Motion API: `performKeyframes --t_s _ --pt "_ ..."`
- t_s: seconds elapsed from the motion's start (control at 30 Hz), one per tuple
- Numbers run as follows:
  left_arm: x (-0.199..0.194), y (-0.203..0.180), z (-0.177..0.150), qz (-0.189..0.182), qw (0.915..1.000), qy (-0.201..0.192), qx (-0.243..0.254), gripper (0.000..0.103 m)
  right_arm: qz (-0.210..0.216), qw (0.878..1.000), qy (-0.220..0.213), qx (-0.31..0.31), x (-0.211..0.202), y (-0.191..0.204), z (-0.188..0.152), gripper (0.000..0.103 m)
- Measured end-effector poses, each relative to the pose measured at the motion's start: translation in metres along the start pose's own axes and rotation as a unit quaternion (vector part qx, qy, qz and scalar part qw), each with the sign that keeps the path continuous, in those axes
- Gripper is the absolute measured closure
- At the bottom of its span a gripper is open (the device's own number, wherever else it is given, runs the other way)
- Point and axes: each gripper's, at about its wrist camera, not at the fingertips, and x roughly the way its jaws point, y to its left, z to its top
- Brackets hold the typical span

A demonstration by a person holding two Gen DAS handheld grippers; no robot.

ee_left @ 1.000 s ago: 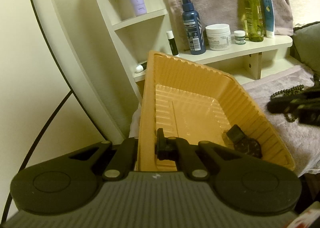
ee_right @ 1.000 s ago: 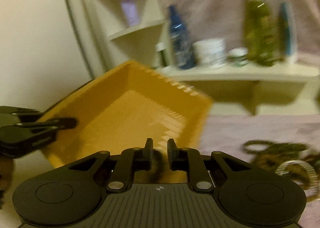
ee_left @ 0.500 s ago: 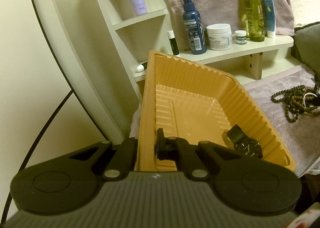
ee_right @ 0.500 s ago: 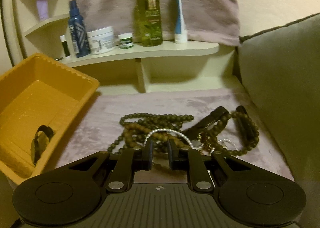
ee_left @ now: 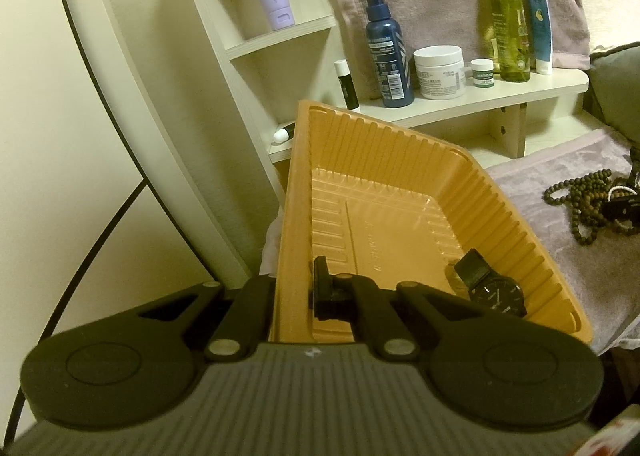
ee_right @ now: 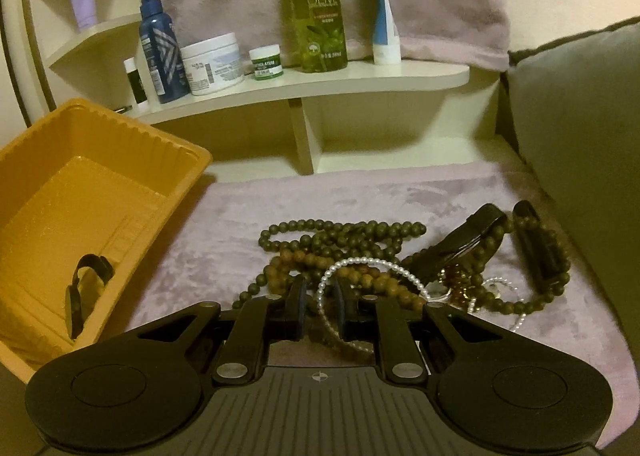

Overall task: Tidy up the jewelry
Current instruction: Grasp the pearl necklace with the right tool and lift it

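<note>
My left gripper (ee_left: pixel 296 288) is shut on the near wall of the orange tray (ee_left: pixel 520 211), with one finger inside and the other outside. A black watch (ee_left: pixel 496 292) lies in the tray's near right corner; the right wrist view shows it too (ee_right: pixel 80 288), inside the tray (ee_right: pixel 188 153). My right gripper (ee_right: pixel 321 306) hovers low over a pile of brown bead strands (ee_right: pixel 340 236) on the mauve cloth, its jaws a narrow gap apart. An arc of the white pearl bracelet (ee_right: pixel 372 264) shows in that gap, not pinched. A black strap (ee_right: pixel 468 232) lies in the pile.
A cream shelf (ee_right: pixel 360 79) behind holds a blue spray bottle (ee_right: pixel 158 47), a white jar (ee_right: pixel 212 63), an olive bottle (ee_right: pixel 316 7) and a tube. A grey cushion (ee_right: pixel 580 127) walls the right side. A curved mirror frame (ee_left: pixel 120 95) stands left of the tray.
My right gripper has swung away from the tray to the right and come down over the bead pile. The left gripper and the tray have stayed still.
</note>
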Motion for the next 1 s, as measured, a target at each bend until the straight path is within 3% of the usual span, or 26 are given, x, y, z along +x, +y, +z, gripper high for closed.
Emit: performKeyframes --t_s 0.07,0.13,0.23,0.33,0.6,1.0 --pt "0.000 0.000 0.000 0.000 1.0000 0.000 0.001 0.101 0.001 1.000 -0.004 0.004 -0.002 -0.001 0.000 0.090" --pt "0.001 0.001 -0.001 0.000 1.0000 0.001 0.001 0.101 0.000 1.000 -0.013 0.001 -0.008 0.000 0.001 0.102" --pt "0.000 0.001 -0.001 0.000 1.0000 0.001 -0.001 0.101 0.000 0.999 -0.034 -0.003 -0.022 0.001 0.006 0.103" --pt "0.001 0.000 -0.001 0.000 1.0000 -0.001 -0.001 0.101 -0.008 0.999 -0.041 -0.015 -0.031 0.002 0.013 0.103" --pt "0.001 0.000 -0.001 -0.001 1.0000 -0.002 0.000 0.101 -0.001 1.000 -0.010 0.007 -0.015 -0.001 0.006 0.101" --pt "0.002 0.000 0.000 -0.002 1.0000 -0.002 -0.001 0.101 -0.011 1.000 0.005 0.017 0.010 0.000 0.002 0.088"
